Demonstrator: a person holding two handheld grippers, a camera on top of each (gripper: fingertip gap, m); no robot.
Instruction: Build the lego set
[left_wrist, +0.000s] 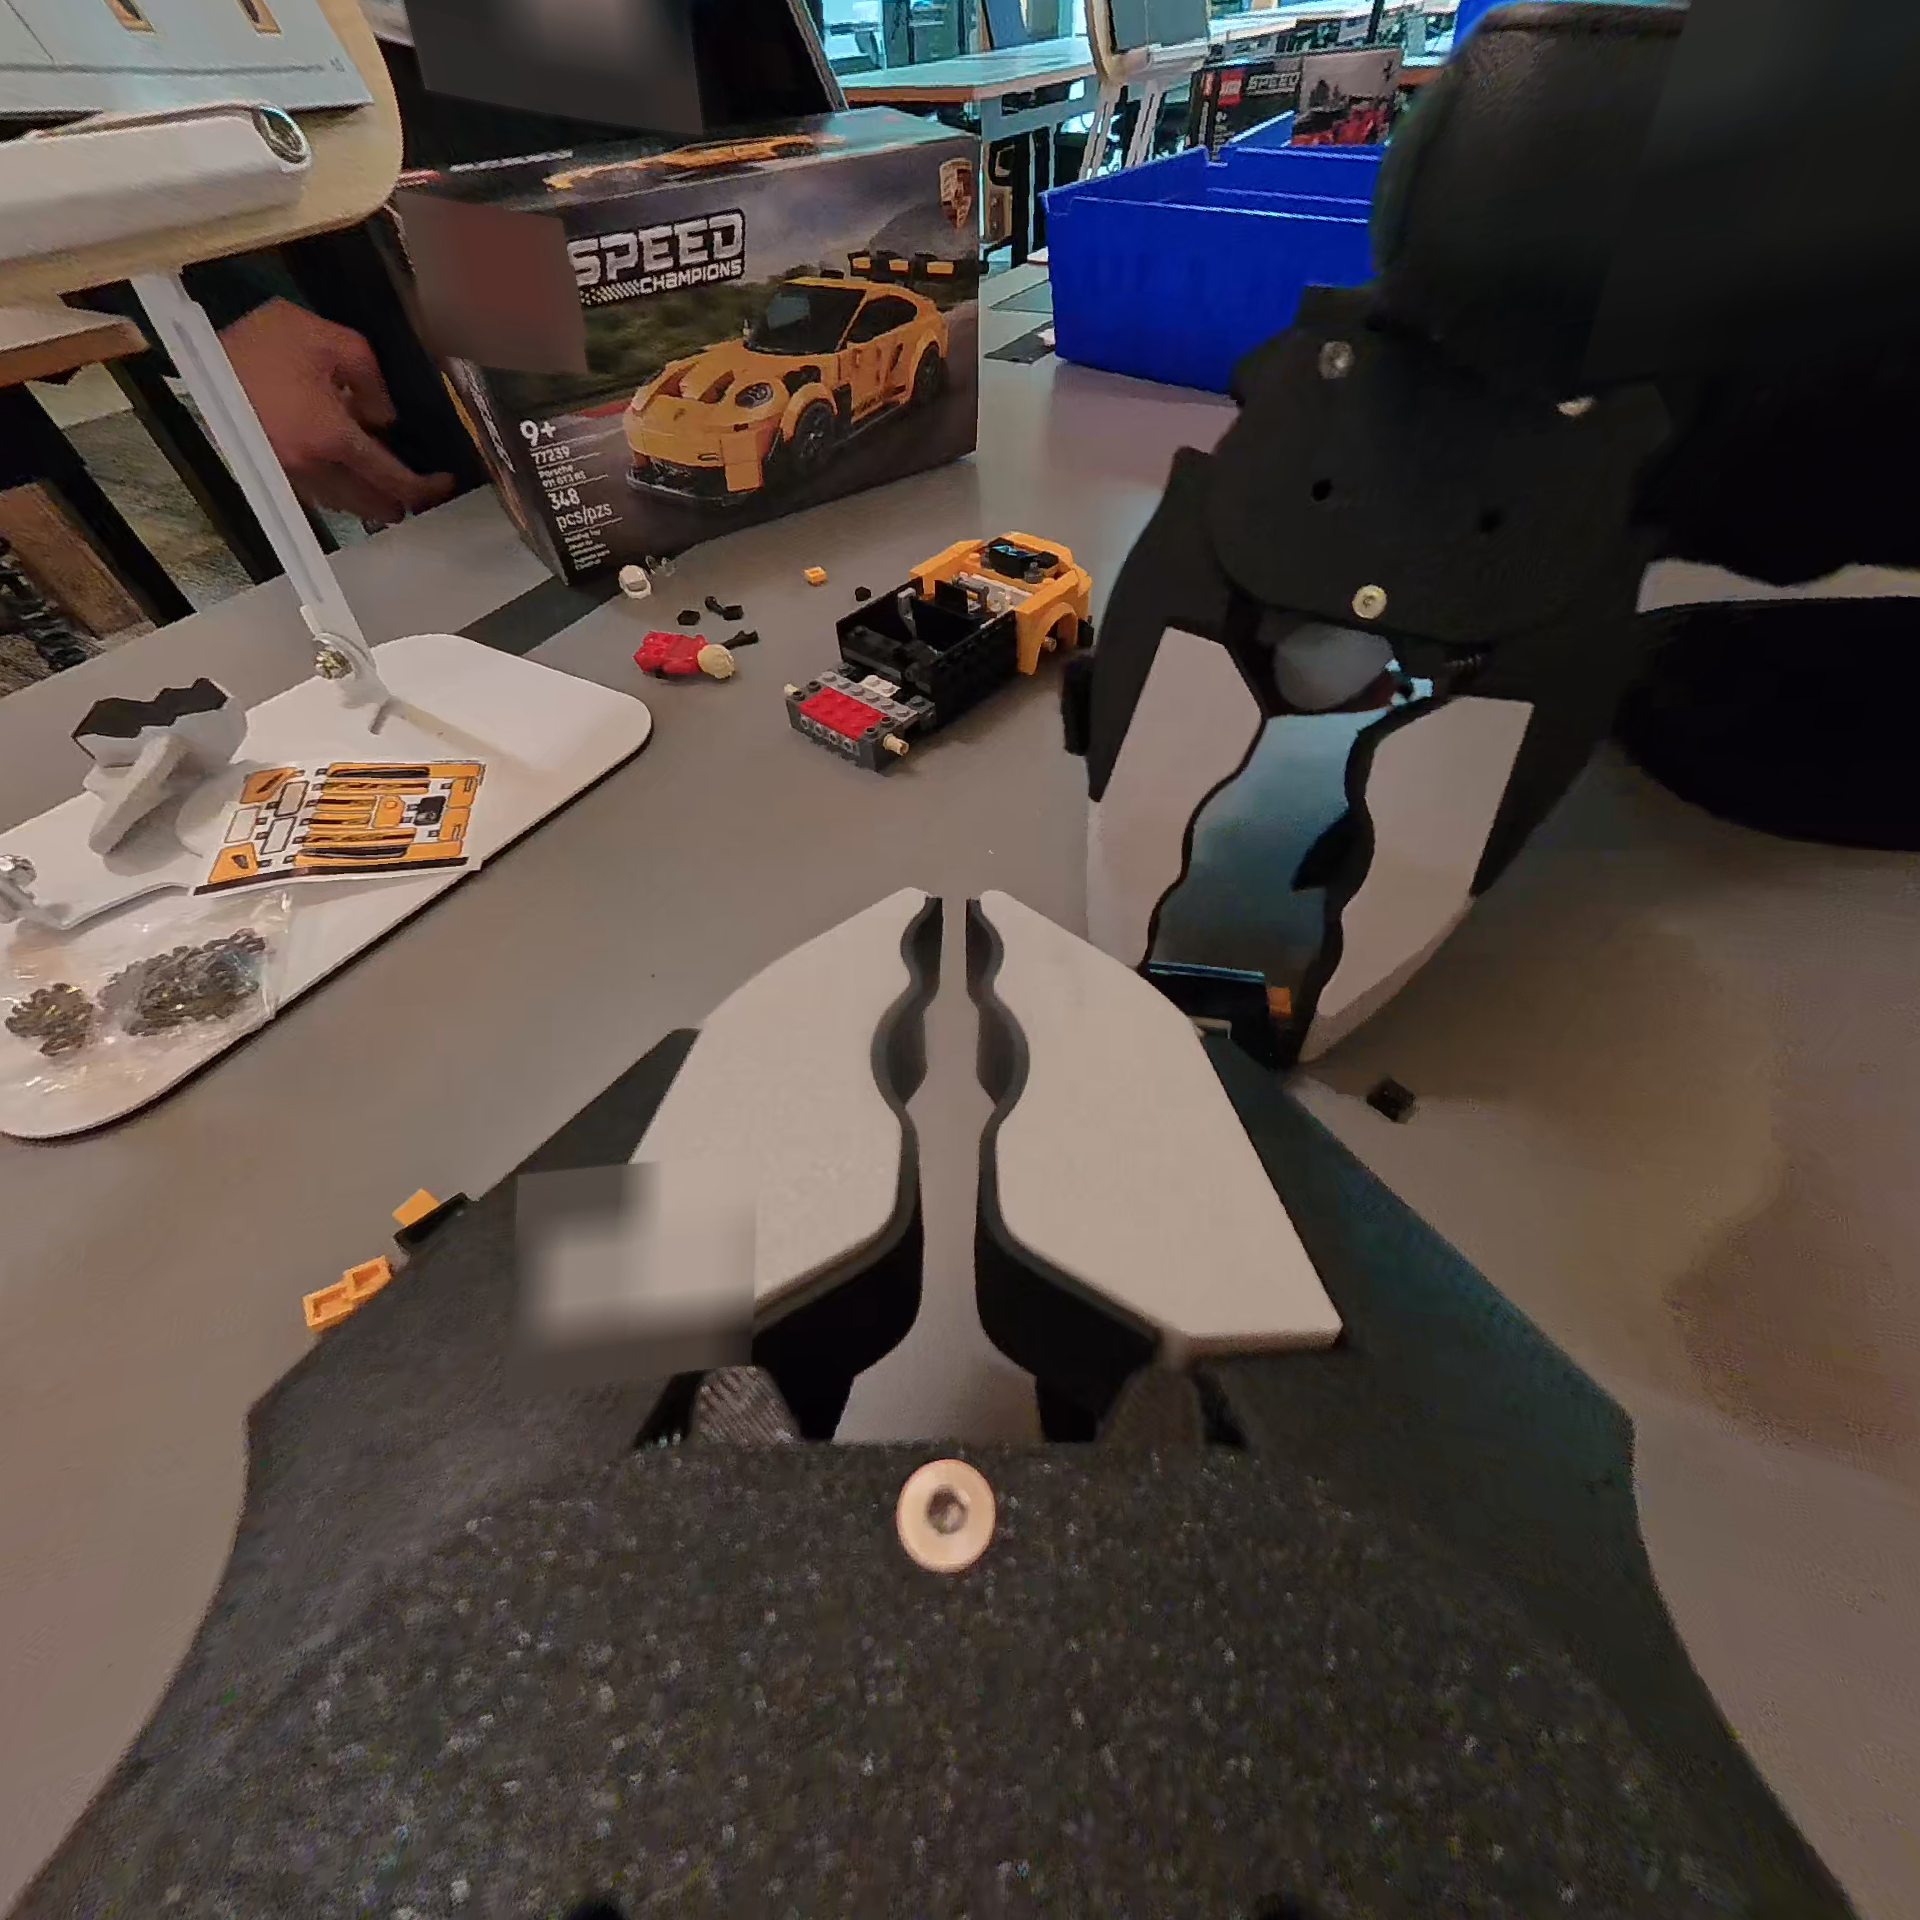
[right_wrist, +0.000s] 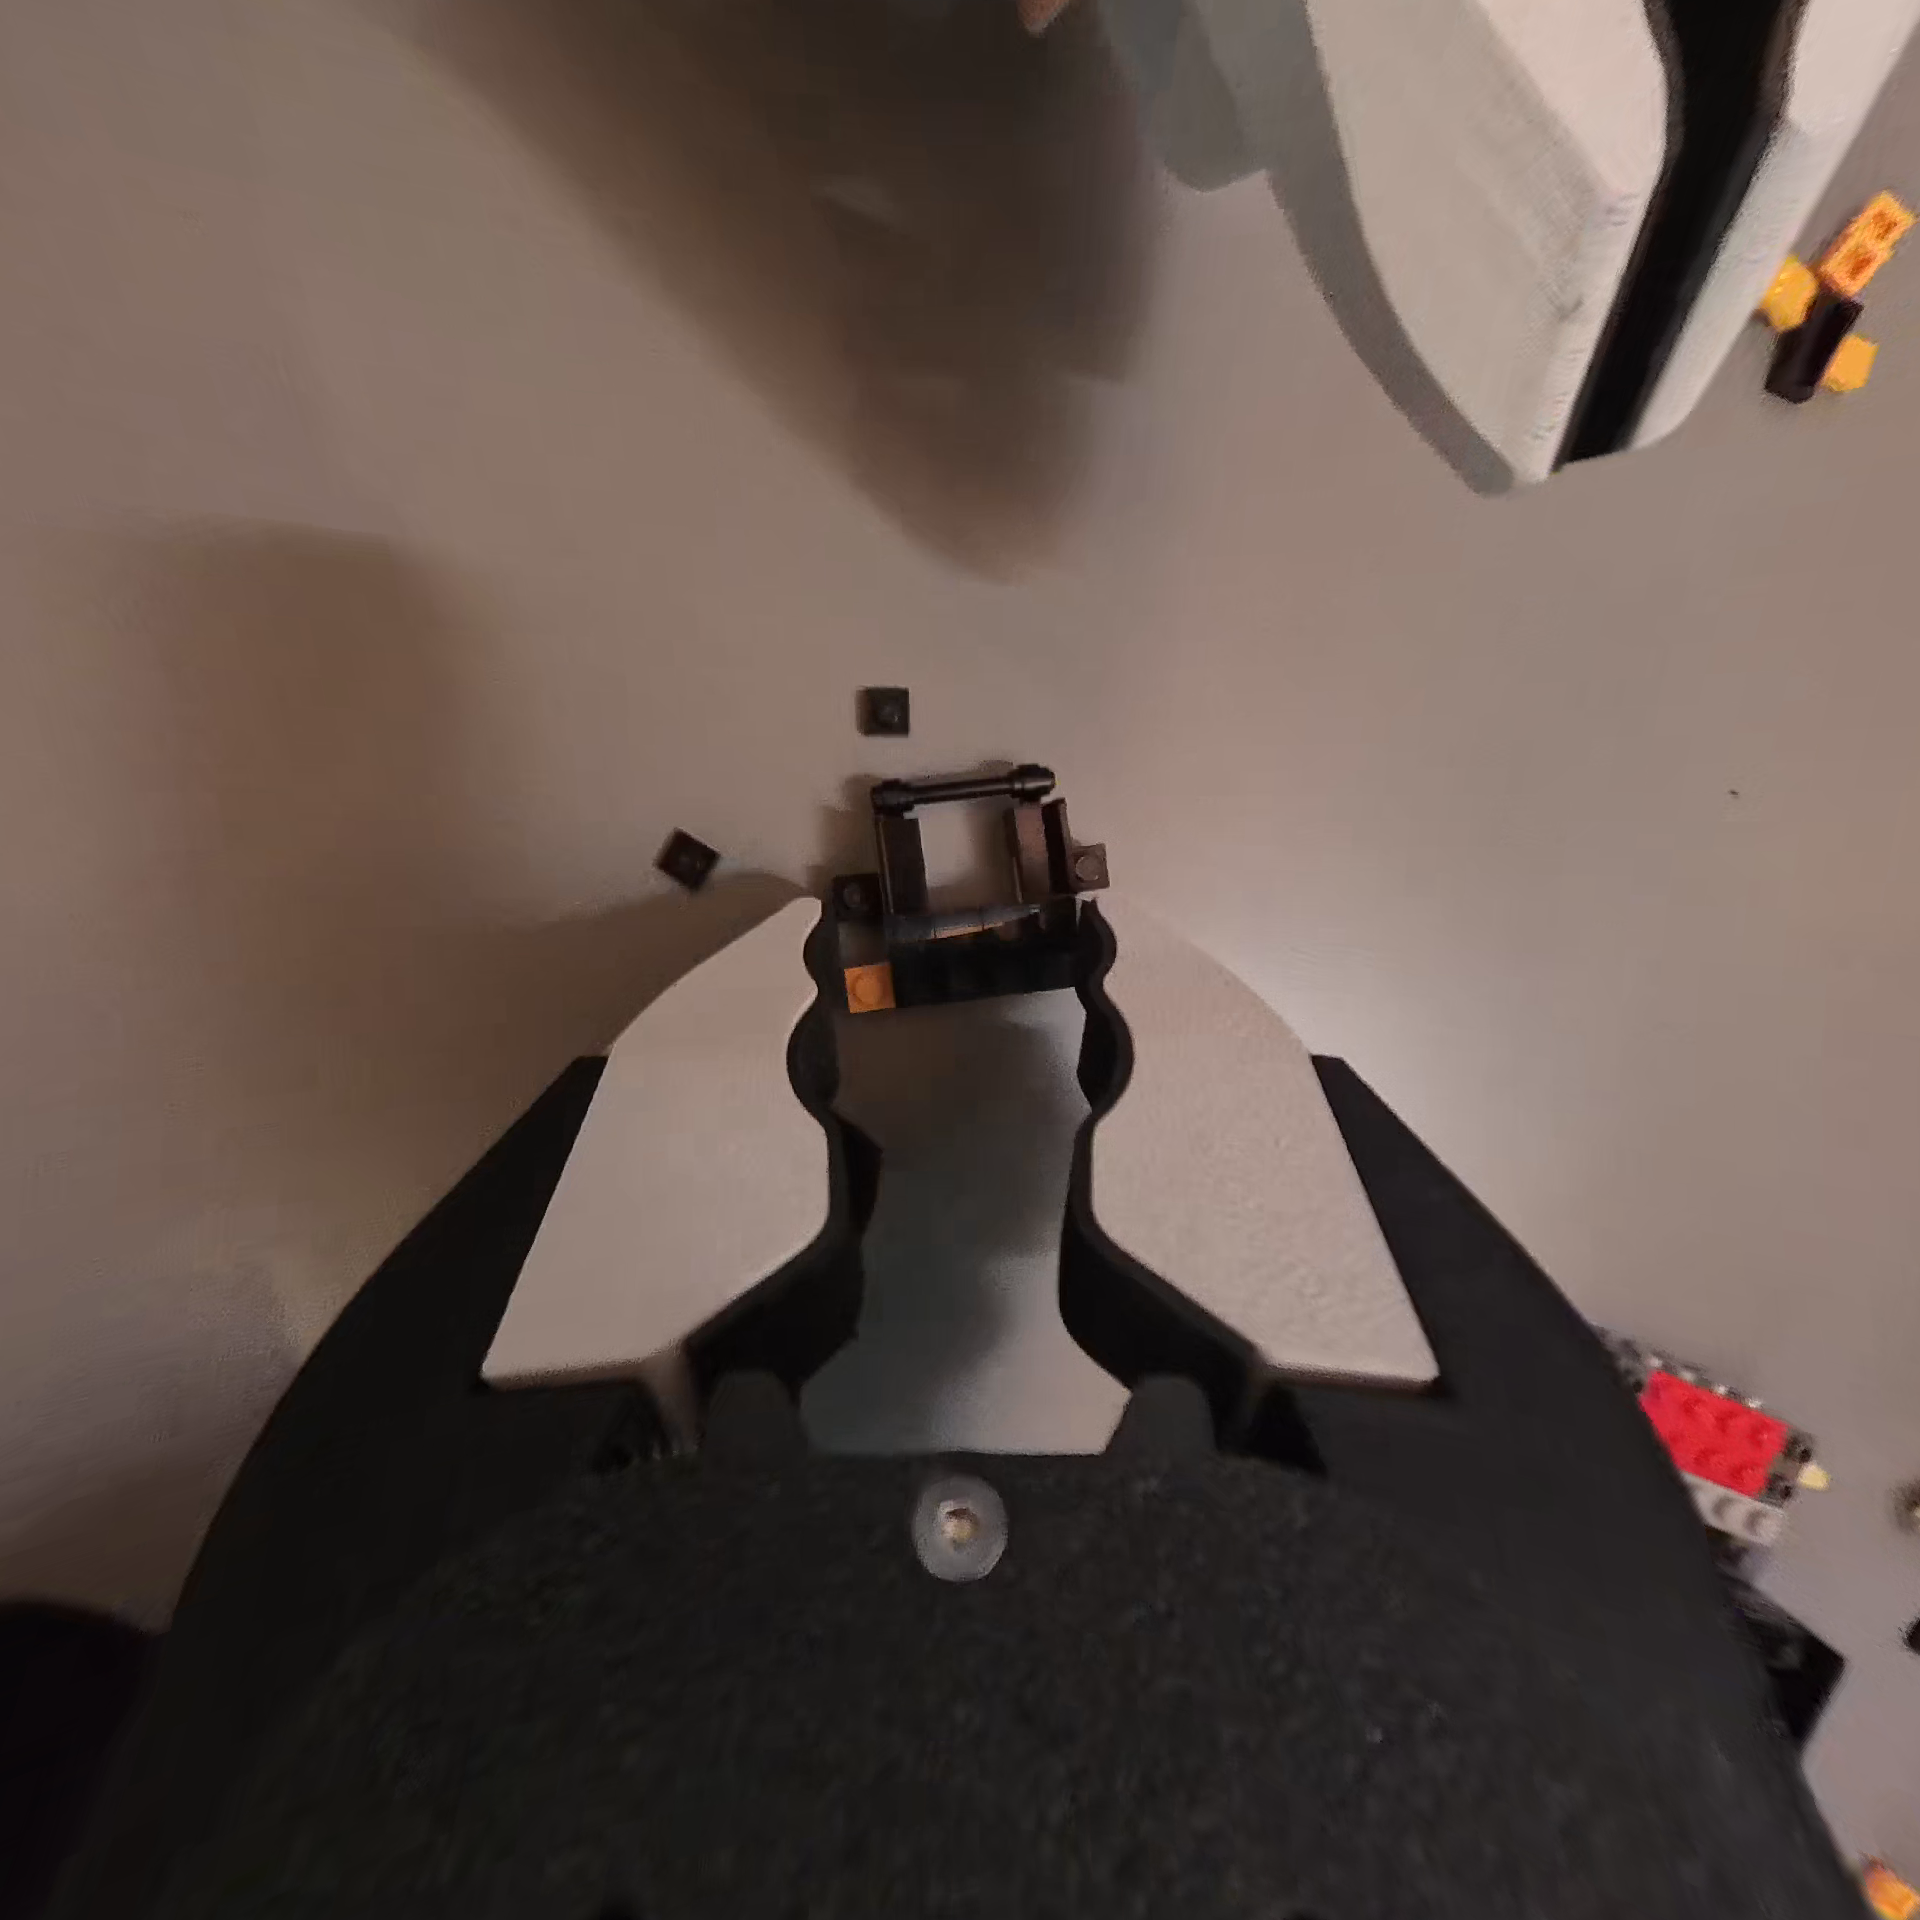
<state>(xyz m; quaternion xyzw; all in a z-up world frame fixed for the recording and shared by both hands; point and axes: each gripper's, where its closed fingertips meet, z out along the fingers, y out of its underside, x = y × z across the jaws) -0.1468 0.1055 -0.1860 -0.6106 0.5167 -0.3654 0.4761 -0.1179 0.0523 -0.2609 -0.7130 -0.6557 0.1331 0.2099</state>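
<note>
While pinched in right gripper (right_wrist: 961, 961), black sub-assembly (right_wrist: 966, 904) w/ orange corner stud, bar on top. Left gripper (left_wrist: 954, 914) nearly closed, empty. Half-built yellow/black car (left_wrist: 940, 649) well apart.

1. Large and small printed lettering and numerals are carried on the front of the dark set box (left_wrist: 727, 343) on the counter (left_wrist: 727, 935); they are not reproduced.
2. A crest badge (left_wrist: 954, 192) is printed at its upper corner.
3. Printing is borne by a second box (left_wrist: 1299, 99) behind the blue bins (left_wrist: 1195, 249).
4. Markings on the orange sticker sheet (left_wrist: 348, 821) cannot be read.
</note>
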